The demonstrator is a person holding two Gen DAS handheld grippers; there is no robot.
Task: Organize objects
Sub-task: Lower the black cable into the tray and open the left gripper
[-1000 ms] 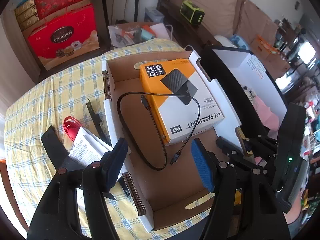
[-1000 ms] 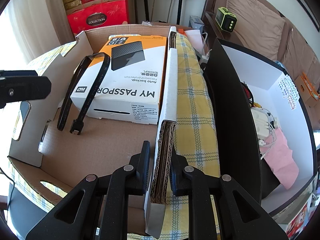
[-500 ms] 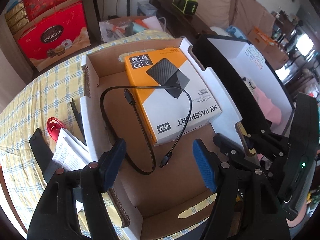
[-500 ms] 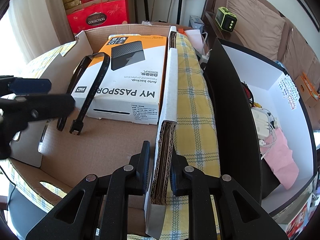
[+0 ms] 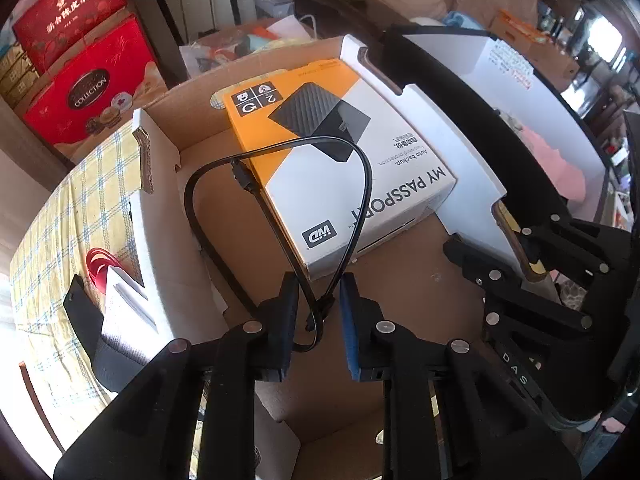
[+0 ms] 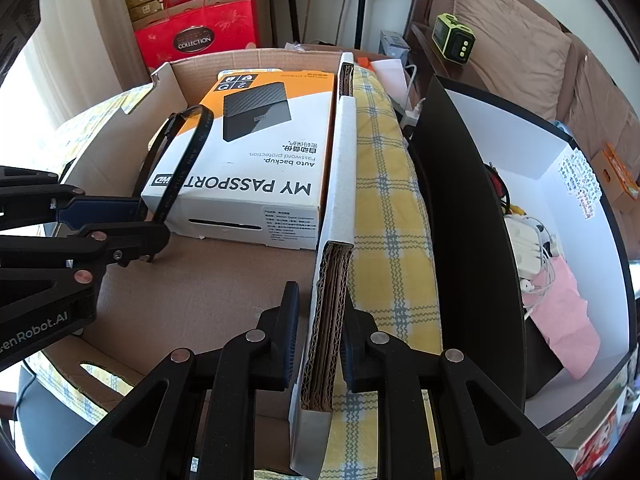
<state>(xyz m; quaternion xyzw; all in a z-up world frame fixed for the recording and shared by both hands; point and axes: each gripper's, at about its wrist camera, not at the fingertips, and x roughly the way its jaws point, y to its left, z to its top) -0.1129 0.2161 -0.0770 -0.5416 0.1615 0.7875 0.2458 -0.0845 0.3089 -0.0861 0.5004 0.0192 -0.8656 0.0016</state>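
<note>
Cardboard box [image 5: 392, 296] sits open on the checked tablecloth [image 5: 92, 184]. An orange-and-white hard-drive carton [image 5: 340, 160] lies flat on the box floor, pushed toward the far right corner against the right wall.

Black cable [image 5: 280, 216] is looped half over the carton and half on the box floor: the arc rides across the carton's top, and both ends drop off its near edge. The far plug lies at the carton's left edge.

Left gripper [image 5: 318, 312] is down inside the box at the carton's near edge. Its jaws are narrowed around the two cable strands and the near plug, where the strands cross. The pads look close on the cable, but a sliver of gap shows (cannot tell whether it is fully pinched yet). Probable reason for the spot: both runs bunch there, so one pinch gathers the whole loop.

Right gripper [image 6: 320, 344] is clenched on the right wall [image 6: 340, 208] of the box, near its near end, with one finger inside and one outside. It likely serves as an anchor so the box does not slide while the cable is pulled.

Outside the box's left wall lie a red band coil [image 5: 98, 264] and a white booklet [image 5: 128, 308].
</note>
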